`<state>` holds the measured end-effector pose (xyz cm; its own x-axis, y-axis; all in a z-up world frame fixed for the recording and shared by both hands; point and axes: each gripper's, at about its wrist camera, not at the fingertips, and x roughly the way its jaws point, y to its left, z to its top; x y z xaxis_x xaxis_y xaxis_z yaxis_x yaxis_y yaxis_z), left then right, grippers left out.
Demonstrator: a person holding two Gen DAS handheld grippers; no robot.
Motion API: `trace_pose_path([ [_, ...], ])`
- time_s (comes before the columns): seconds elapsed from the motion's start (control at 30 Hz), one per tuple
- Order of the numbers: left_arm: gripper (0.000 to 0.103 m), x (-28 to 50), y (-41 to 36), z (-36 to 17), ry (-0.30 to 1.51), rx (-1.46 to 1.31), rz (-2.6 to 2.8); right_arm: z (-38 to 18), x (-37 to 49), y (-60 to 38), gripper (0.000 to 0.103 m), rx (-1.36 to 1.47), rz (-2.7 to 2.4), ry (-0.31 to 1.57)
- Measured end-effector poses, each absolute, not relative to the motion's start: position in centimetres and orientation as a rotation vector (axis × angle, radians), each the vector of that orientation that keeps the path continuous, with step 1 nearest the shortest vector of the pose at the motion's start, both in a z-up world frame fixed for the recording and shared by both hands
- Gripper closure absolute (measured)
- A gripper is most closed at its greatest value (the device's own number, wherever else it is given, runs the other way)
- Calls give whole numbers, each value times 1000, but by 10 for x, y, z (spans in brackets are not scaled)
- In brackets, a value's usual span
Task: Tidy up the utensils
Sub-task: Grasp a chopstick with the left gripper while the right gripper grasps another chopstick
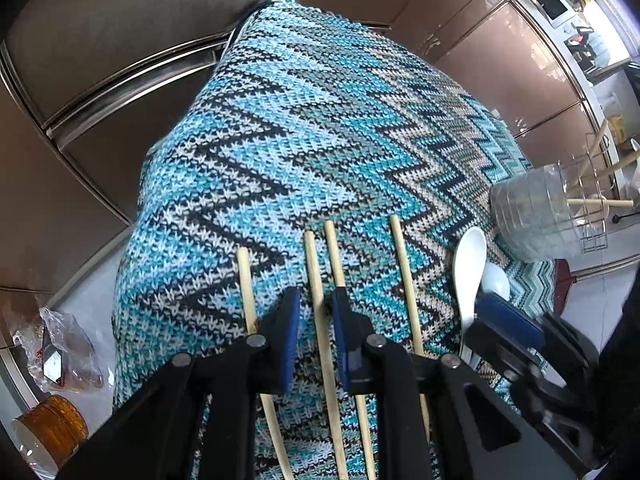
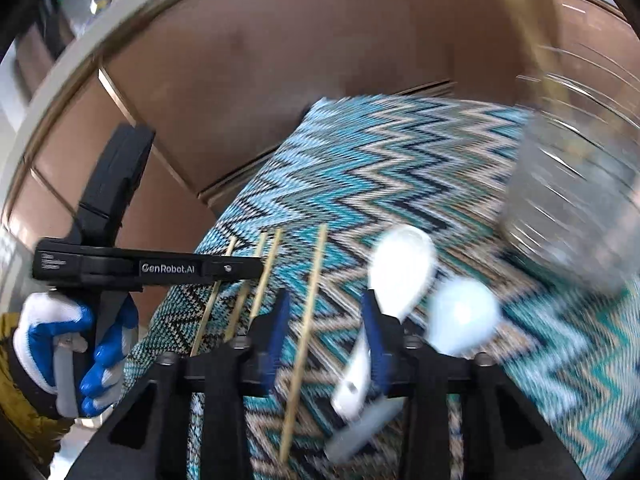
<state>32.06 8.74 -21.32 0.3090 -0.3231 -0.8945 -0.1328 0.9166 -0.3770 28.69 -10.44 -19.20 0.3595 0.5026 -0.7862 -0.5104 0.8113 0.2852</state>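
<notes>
Left gripper [image 1: 316, 320]: blue-padded fingers narrowed around one thin bamboo chopstick [image 1: 320, 320], pads look just off it, so released, not clenched. Right gripper [image 2: 326, 320]: fingers apart, straddling another bamboo chopstick [image 2: 306, 328]; its right finger sits against the white ceramic spoon [image 2: 394, 276], grasping nothing. All four chopsticks and both spoons lie on the blue zigzag knitted cloth [image 1: 320, 140] covering the table, clear ribbed container [image 1: 528, 216] far right.

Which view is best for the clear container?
Left wrist. The container sits sharp at the right edge on the knitted mat, its ribbed wall readable, with a wire rack behind it. In the right wrist view it is bigger but smeared by motion blur, so its outline and contents can't be read.
</notes>
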Motion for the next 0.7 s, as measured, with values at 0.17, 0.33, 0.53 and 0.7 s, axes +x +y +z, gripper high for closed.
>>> trace_pose_path([
  [0.17,90,323,92,-215,1267,-447,-151,-208,319,-72,82,-76,657,1100],
  [0.33,90,327,94,-216,1276,-461,-163,-223,343,-57,84,-120,616,1172],
  [0.53,90,327,91,-215,1287,-423,-158,-228,350,-42,89,-185,595,1189],
  [0.7,94,329,87,-215,1293,-406,-119,-228,350,-50,95,-121,589,1186],
])
